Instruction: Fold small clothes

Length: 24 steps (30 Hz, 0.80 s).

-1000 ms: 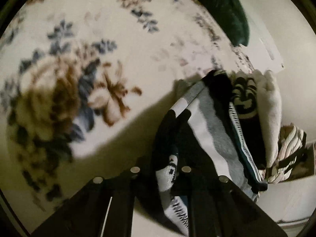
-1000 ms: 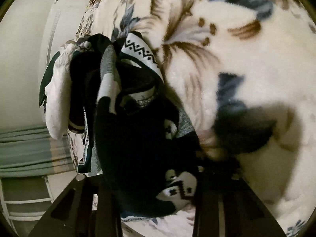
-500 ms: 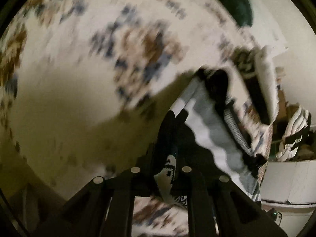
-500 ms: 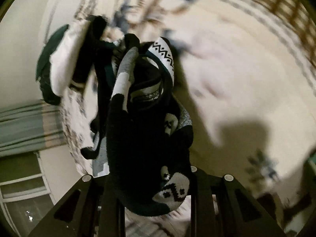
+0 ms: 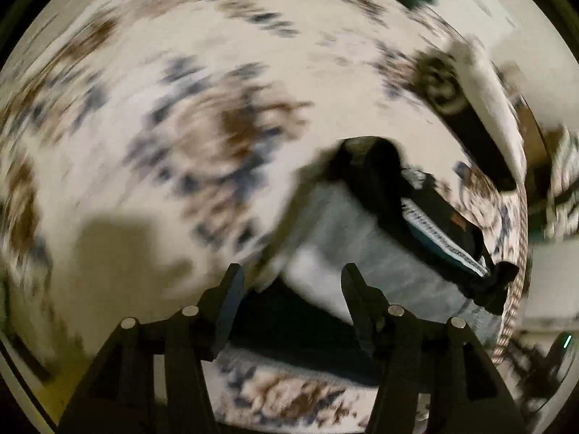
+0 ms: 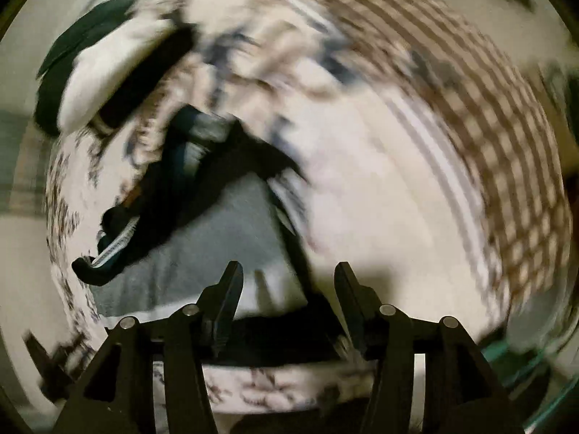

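Both views are blurred by motion. A grey, black and white knitted garment lies on the floral blanket. My left gripper hovers above its near black end with jaws opening and nothing pressed between the pads. In the right wrist view the same garment spreads below and left of my right gripper, whose jaws are also opening and hold nothing. The garment's black part folds across its far end.
Several other small clothes, white and black, are heaped further along the blanket's edge, seen as a white and black heap. A dark green cushion lies behind them. The blanket's checked border runs along the right.
Both grippers have let go of the knitted garment and lifted away; it now lies spread on the blanket. Both wrists have rolled, and the jaws stand apart where they were shut on the cloth.
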### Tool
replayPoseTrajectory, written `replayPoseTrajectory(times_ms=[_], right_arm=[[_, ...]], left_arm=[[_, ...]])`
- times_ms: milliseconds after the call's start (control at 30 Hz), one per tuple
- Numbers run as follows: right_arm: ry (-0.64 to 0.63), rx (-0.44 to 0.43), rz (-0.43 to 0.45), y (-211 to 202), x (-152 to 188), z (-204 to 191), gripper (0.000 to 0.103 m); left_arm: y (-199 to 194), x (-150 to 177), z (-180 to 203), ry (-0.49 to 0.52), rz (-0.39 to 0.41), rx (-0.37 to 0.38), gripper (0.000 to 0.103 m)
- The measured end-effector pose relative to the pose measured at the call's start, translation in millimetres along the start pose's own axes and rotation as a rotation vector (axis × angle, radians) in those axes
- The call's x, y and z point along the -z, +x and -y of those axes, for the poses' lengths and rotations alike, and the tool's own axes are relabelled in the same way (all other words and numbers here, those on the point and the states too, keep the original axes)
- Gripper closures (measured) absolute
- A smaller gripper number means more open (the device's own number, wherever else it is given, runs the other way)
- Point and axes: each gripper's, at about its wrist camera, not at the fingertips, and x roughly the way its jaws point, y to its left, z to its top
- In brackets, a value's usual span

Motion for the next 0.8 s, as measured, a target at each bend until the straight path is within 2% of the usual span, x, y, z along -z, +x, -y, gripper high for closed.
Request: replayPoseTrajectory(times_ms=[100, 167, 267, 333, 400, 467, 533, 667, 800], right_arm=[[-0.125, 0.023, -0.022, 17, -28, -43, 0.048], [-0.228, 0.031, -0.079, 44, -41, -79, 0.048], [-0.32, 0.06, -0.148, 81, -60, -114, 0.048], [-0.338, 0.072, -0.118, 95, -74, -131, 0.048], [-0.3, 0.065, -0.056, 100, -96, -136, 0.048], [-0.208, 0.052, 0.006, 99, -118, -127, 0.048], [-0.139, 0.026, 0.022, 98, -130, -115, 0.048], [-0.089, -0.009, 0.056, 78, -136, -94, 0.048], [-0.073, 0.013, 0.102, 50, -133, -69, 0.037]], left_arm=[[37, -18, 40, 0.142, -0.023, -0.059, 0.049], [58, -28, 62, 0.21, -0.022, -0.116, 0.049], [85, -51, 83, 0.267, -0.006, -0.164, 0.049], [95, -75, 86, 0.263, 0.031, -0.179, 0.049], [97, -95, 82, 0.23, 0.069, -0.187, 0.049], [97, -116, 72, 0.177, 0.093, -0.183, 0.049], [92, -129, 59, 0.12, 0.093, -0.141, 0.049], [73, -126, 34, 0.068, 0.086, -0.06, 0.049], [74, -112, 21, 0.02, 0.047, 0.046, 0.049]])
